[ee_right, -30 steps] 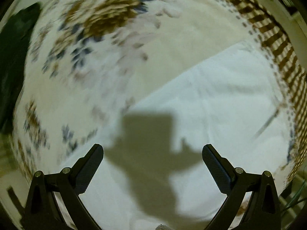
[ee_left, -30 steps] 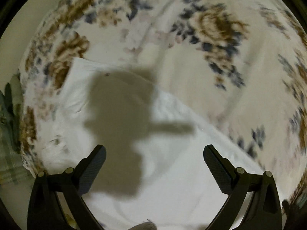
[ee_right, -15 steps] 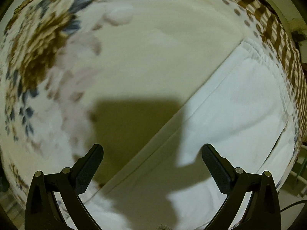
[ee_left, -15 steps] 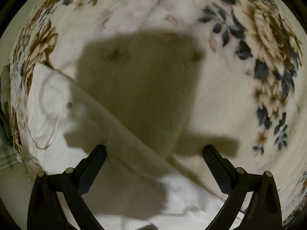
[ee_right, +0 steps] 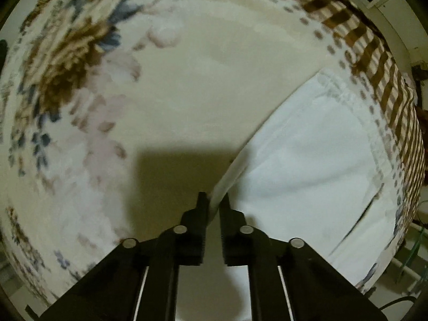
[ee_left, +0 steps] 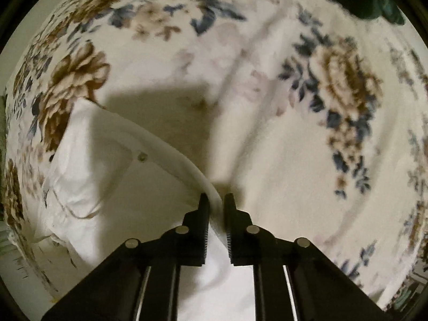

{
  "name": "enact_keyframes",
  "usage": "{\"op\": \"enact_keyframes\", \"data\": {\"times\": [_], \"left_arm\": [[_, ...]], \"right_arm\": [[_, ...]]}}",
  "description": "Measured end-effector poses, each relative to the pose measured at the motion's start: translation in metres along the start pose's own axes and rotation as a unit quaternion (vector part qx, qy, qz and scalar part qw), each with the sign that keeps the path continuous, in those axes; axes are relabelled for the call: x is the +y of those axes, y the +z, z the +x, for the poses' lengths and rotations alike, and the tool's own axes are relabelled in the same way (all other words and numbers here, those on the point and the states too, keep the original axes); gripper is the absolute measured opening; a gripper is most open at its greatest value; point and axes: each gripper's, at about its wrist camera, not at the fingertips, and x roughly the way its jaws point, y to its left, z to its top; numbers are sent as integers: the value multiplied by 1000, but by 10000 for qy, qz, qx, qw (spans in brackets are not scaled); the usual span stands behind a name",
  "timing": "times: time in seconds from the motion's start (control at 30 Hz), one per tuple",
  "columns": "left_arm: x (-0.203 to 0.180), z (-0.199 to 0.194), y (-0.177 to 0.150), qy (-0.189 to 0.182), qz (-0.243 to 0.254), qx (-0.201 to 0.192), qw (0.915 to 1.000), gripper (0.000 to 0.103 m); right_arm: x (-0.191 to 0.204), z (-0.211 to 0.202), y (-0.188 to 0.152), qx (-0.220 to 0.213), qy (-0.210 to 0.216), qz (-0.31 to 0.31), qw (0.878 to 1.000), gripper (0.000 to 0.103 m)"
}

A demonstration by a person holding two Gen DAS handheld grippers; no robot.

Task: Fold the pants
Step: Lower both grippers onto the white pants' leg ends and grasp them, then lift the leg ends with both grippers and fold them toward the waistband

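Note:
White pants (ee_left: 107, 176) lie flat on a floral bedspread (ee_left: 281, 147). In the left wrist view their waistband edge with a small metal button (ee_left: 141, 157) runs from the upper left down into my left gripper (ee_left: 215, 200), which is shut on that edge. In the right wrist view the pants (ee_right: 307, 165) spread to the right, and my right gripper (ee_right: 214, 200) is shut on their long folded edge. Both grippers cast dark shadows on the cloth ahead of them.
The bedspread (ee_right: 187, 80) has brown and blue flowers and a brown checked border (ee_right: 374, 61) at the far right. A dark green cloth (ee_left: 374, 2) lies at the top right of the left wrist view. The bed edge and floor (ee_right: 401, 267) show at lower right.
Both grippers were open above the pants; they have come down onto the pants' edge and shut on it.

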Motion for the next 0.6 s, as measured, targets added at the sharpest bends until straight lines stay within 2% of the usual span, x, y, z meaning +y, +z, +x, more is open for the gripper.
{"op": "enact_keyframes", "data": {"times": [0.2,0.27,0.33,0.37,0.43,0.47,0.6], "left_arm": [[52,-63,-24,-815,-75,-493,9954,6],[61,-79,-48,-1079,-92,-691,9917,5],[70,-97,-66,-1390,-192,-841,9865,5],[65,-95,-71,-1499,-245,-883,9844,5],[61,-90,-81,-1628,-333,-975,9813,5],[69,-93,-93,-1684,-380,-990,9800,5],[118,-94,-155,-1677,-592,-908,9799,4]], "right_arm": [[5,-48,-19,-368,497,-294,9977,5],[-5,-67,-36,-489,638,-360,9961,5],[-39,-95,-56,-583,808,-394,9942,4],[-77,-117,-72,-625,902,-415,9931,4],[-115,-141,-94,-648,1097,-399,9910,4],[-145,-155,-109,-674,1184,-430,9897,4],[-203,-171,-151,-738,1333,-532,9869,4]]}}
